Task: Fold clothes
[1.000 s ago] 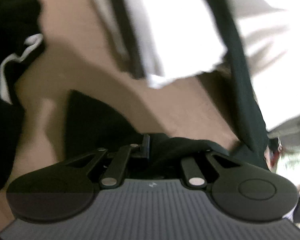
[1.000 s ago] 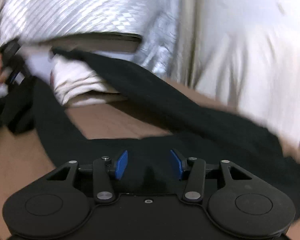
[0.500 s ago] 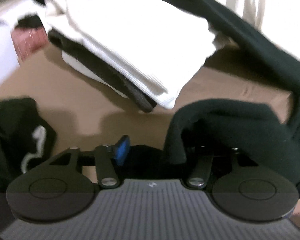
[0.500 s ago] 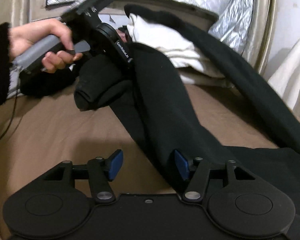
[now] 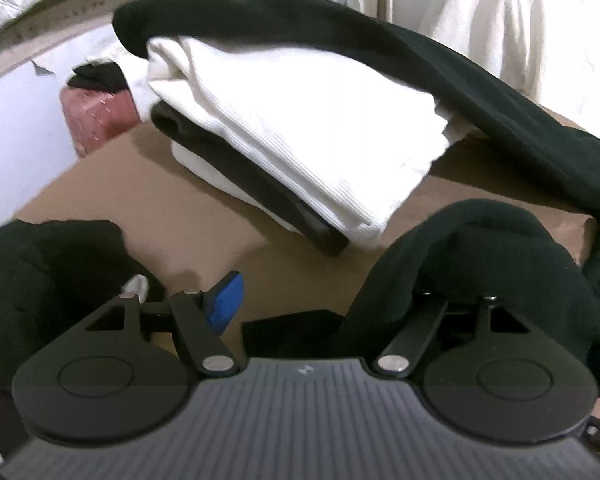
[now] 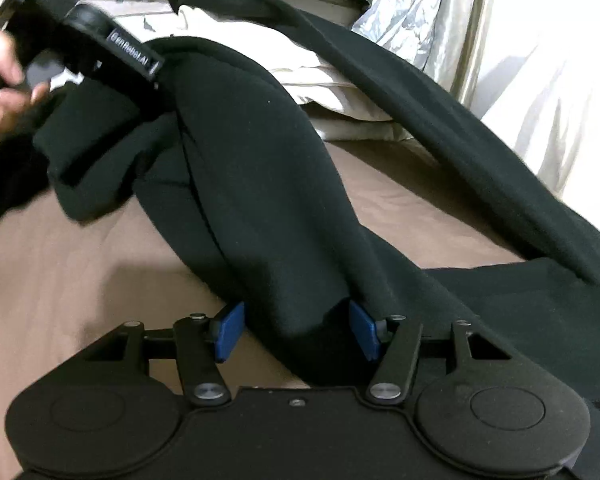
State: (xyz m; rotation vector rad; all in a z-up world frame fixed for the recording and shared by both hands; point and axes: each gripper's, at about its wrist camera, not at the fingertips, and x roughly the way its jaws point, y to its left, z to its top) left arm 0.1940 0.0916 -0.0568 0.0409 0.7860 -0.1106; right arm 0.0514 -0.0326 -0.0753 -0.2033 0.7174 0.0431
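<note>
The brown bed surface (image 6: 80, 248) fills the lower left of the right wrist view, and across it from upper left to lower right stretches the black garment (image 6: 260, 184), a thick, soft knit that sags wherever it is unsupported; one long strip of it (image 5: 440, 76) drapes over the stack of folded clothes (image 5: 300, 136) in the centre of the left wrist view. It looks light but floppy and a little bulky, so it will slump and bunch rather than hold a crease; I judge it best taken at an edge or corner, pinching a single layer, and then drawn taut between both tools. In the upper left of the right wrist view a hand (image 6: 0, 92) holds the left gripper (image 5: 324, 300), whose jaws stand apart with cloth hung over the right-hand finger, not pinched. At the bottom centre the right gripper (image 6: 296, 332) has its blue pads (image 6: 228, 330) spread wide on either side of a fold of the garment, not clamping it
</note>
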